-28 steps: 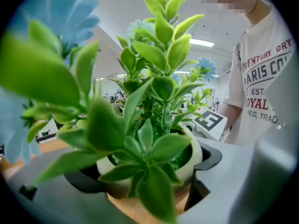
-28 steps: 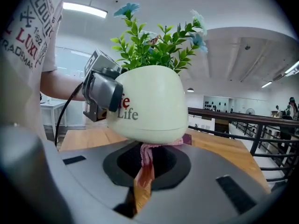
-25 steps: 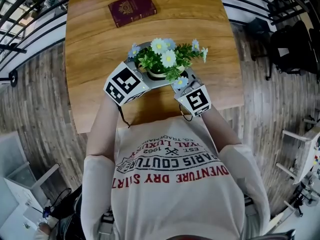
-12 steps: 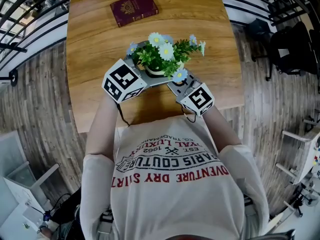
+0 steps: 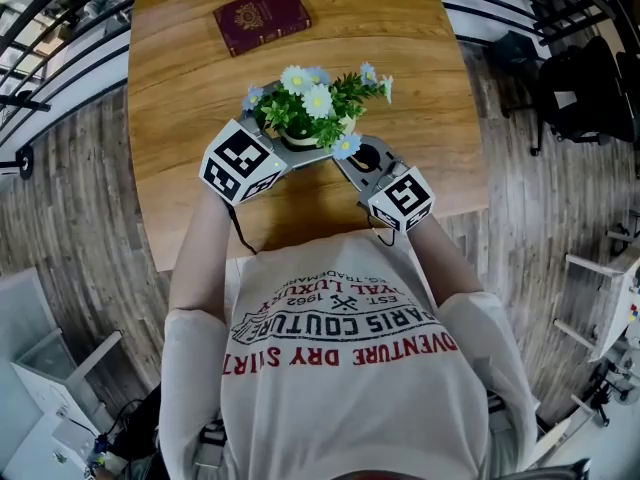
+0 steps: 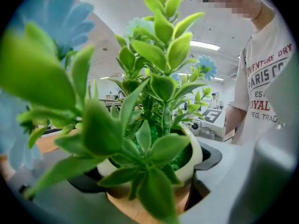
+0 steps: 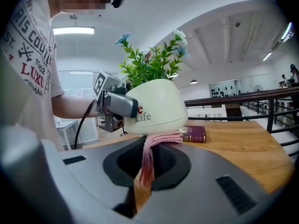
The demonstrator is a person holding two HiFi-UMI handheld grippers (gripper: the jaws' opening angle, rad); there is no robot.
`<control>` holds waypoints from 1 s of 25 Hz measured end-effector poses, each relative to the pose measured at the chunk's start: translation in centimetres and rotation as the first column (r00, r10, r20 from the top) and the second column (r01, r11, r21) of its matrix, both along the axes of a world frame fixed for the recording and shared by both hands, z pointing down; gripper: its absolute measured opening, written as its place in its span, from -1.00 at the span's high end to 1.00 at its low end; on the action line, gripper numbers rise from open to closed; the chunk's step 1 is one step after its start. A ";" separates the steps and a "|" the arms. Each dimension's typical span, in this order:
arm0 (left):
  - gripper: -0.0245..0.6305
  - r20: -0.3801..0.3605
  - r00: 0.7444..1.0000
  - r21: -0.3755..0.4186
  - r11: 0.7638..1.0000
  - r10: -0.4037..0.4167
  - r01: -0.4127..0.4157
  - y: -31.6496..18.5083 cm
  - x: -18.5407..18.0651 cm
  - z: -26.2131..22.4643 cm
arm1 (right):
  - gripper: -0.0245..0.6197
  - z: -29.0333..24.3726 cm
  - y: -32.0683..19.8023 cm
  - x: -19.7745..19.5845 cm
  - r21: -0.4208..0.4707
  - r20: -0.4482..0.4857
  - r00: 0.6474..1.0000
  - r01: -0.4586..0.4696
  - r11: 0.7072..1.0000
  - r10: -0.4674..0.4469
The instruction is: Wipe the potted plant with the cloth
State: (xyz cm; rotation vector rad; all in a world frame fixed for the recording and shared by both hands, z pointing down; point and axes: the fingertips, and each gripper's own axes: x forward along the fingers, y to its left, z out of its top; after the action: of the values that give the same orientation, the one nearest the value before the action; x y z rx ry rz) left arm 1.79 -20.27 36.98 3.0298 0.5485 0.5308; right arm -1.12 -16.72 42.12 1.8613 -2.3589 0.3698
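Note:
The potted plant (image 5: 305, 103), green leaves with white and blue flowers in a cream pot (image 7: 159, 107), is held above the wooden table (image 5: 200, 58). My left gripper (image 5: 285, 153) is shut on the pot, whose rim (image 6: 197, 157) sits between the jaws in the left gripper view. My right gripper (image 5: 355, 160) is shut on a pink cloth (image 7: 148, 160). The cloth's upper end is pressed against the underside of the pot. The left gripper (image 7: 114, 104) shows at the pot's left side in the right gripper view.
A dark red book (image 5: 262, 17) lies at the far side of the table; it shows also behind the pot as the book (image 7: 194, 134). Black railings (image 5: 60, 28) run along the table's left and right. My body stands at the table's near edge.
The plant and the left gripper have shifted a little left and away from me. The right gripper has drawn slightly out to the right, still with the cloth at the pot.

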 end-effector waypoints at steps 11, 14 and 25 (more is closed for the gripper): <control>-0.71 0.022 1.000 -0.016 1.000 0.007 -0.006 1.4 0.9 1.8 | 0.81 1.4 1.9 5.3 -0.058 0.010 0.992 -0.123 0.991 0.123; -0.71 0.036 0.999 0.015 1.000 0.007 -0.007 2.1 1.5 2.6 | 0.81 2.1 2.5 7.6 -0.086 0.012 0.984 -0.175 0.981 0.177; -0.71 0.066 0.997 0.079 0.996 -0.048 0.043 5.2 3.9 8.6 | 0.81 4.8 5.9 16.2 -0.142 -0.058 0.946 -0.325 0.935 0.320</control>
State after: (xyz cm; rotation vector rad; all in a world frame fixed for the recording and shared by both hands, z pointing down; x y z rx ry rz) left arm 5.67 -15.11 45.55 3.0747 0.4650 0.6643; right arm 15.12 -10.83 46.94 2.1608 -1.9395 0.5252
